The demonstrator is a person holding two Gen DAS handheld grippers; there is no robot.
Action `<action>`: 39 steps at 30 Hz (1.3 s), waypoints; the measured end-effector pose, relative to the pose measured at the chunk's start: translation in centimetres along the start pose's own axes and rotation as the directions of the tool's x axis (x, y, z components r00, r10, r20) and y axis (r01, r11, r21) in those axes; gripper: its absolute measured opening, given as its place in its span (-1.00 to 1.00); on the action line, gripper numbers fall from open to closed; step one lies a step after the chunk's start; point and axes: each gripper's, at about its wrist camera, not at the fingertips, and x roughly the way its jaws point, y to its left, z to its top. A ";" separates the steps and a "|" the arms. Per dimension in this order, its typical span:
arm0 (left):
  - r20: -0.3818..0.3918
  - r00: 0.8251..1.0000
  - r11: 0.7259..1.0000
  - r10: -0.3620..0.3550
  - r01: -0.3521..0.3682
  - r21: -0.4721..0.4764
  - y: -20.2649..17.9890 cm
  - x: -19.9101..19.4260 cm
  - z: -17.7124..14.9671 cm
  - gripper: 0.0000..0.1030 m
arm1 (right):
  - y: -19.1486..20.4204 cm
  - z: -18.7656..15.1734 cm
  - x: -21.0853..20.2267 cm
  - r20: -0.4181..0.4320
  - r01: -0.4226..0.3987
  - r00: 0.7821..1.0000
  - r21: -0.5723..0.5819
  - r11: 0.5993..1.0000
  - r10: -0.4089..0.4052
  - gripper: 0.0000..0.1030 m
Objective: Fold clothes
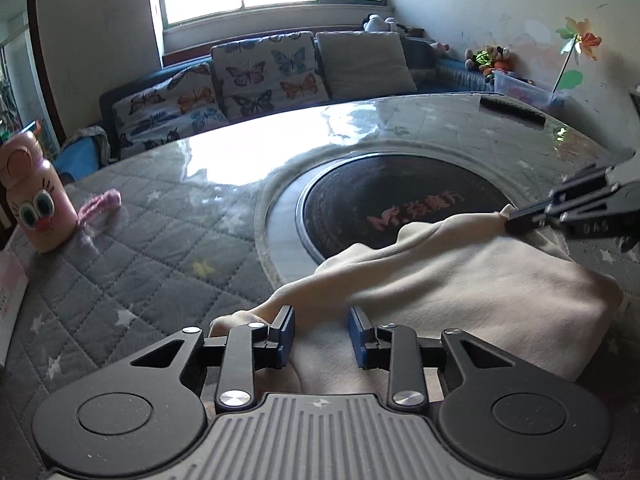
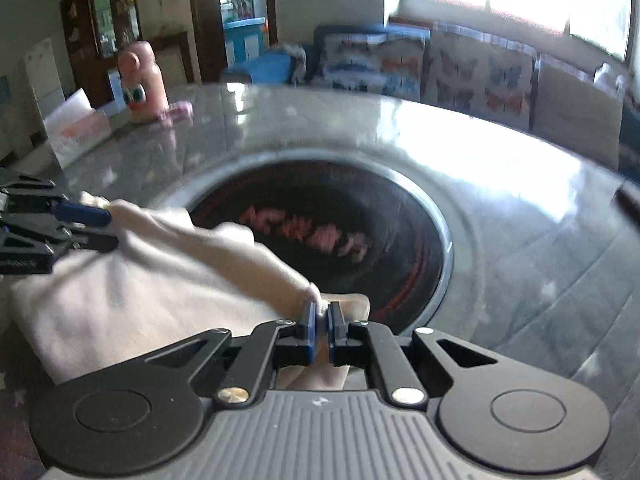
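A cream garment [image 1: 460, 292] lies partly folded on the round table, over the near edge of the dark centre disc [image 1: 384, 204]. My left gripper [image 1: 322, 332] is open, its blue pads either side of the cloth's near left corner, not clamped. My right gripper [image 2: 320, 330] is shut on the cream garment's [image 2: 132, 284] far corner and holds that edge lifted. It shows at the right of the left wrist view [image 1: 516, 222]. The left gripper shows at the left of the right wrist view [image 2: 96, 226].
A pink cartoon-face bottle [image 1: 34, 208] stands at the table's left, a pink cloth [image 1: 100, 206] beside it. White papers [image 2: 76, 128] lie near the left edge. A dark flat object [image 1: 512, 109] lies at the far right rim. A sofa with butterfly cushions [image 1: 264, 72] stands behind the table.
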 end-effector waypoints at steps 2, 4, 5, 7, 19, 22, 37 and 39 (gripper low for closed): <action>0.006 1.000 1.000 -0.002 0.002 -0.001 0.1 -0.4 0.1 -0.37 | -0.2 0.1 -0.1 0.005 -0.005 1.000 0.008 1.000 0.005 -0.81; 0.019 1.000 1.000 -0.008 0.008 0.004 0.0 -0.9 0.4 -0.37 | -0.4 0.5 -0.9 0.022 -0.010 1.000 0.013 1.000 0.009 -0.76; 0.027 1.000 1.000 -0.011 0.011 0.005 -0.1 -1.1 0.6 -0.37 | -0.4 0.8 -1.3 0.033 -0.010 0.999 0.012 1.000 0.010 -0.75; 0.038 0.999 1.000 -0.024 0.024 0.002 -0.2 -1.1 1.1 -0.37 | 0.0 1.4 -2.0 0.056 -0.025 0.998 -0.001 1.000 0.025 -0.74; -0.010 0.999 0.999 -0.032 0.032 -0.031 -0.1 2.2 1.7 -0.40 | 3.0 3.3 2.9 -0.012 -0.150 0.989 -0.046 0.988 0.150 -0.74; -0.008 1.000 0.999 -0.028 0.028 -0.031 -0.2 2.0 1.6 -0.40 | 2.7 3.4 3.2 -0.011 -0.155 0.988 -0.039 0.987 0.155 -0.75; 0.053 0.992 0.992 -0.117 0.114 0.057 -5.3 -2.9 0.0 -0.39 | 4.1 0.3 -2.4 -0.036 -0.230 0.973 -0.135 0.964 0.227 -0.74; 0.049 0.991 0.990 -0.125 0.122 0.064 -5.8 -3.2 -0.5 -0.39 | 4.1 -0.5 -2.9 -0.046 -0.231 0.973 -0.133 0.964 0.227 -0.74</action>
